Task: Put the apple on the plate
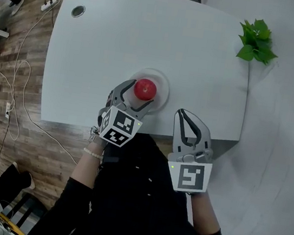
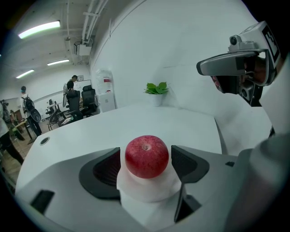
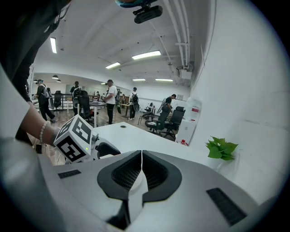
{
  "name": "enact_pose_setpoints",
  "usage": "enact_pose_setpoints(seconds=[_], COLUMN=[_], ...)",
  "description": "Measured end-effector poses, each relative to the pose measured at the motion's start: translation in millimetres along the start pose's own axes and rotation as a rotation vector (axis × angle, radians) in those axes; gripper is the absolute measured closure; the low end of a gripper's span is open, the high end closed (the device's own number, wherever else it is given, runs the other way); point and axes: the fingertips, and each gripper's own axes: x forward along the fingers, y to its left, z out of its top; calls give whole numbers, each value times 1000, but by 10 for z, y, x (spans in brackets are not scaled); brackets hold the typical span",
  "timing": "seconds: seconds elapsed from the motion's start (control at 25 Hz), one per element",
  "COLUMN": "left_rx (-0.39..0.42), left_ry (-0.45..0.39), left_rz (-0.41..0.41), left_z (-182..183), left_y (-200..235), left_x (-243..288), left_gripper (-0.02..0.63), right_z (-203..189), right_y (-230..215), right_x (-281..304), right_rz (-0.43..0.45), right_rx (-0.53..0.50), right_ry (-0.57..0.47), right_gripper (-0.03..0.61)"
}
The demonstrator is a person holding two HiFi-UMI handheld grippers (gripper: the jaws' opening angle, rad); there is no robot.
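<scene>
My left tool [image 1: 141, 96] gapes around the round red apple [image 1: 145, 89] on the smooth white plate [image 1: 163, 85]; my right tool [image 1: 182, 115] sits closed beside the plate.

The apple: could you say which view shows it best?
Left gripper view: the apple sits large on the plate, between parted jaws. The head view shows it small from above; the right gripper view misses it.
</scene>
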Motion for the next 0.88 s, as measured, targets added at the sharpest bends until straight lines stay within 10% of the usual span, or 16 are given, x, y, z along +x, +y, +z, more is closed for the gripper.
enact_pose_setpoints(seconds=[0.4,0.56,0.88], left_rx=[-45,-51,-6], left_ry=[-75,-131,-185], left_rz=[55,134,175], left_z=[212,376,640], left_y=[113,280,361], left_x=[-274,-447,-704], left_gripper=[270,419,507], right_z=[62,94,180], right_y=[67,89,134], right_x=[-2,3,-27], right_rz=[-1,-2,-3], right_rx=[-15,-12,-36], right_ry=[-9,-19,-39], right_gripper=[535,535,535])
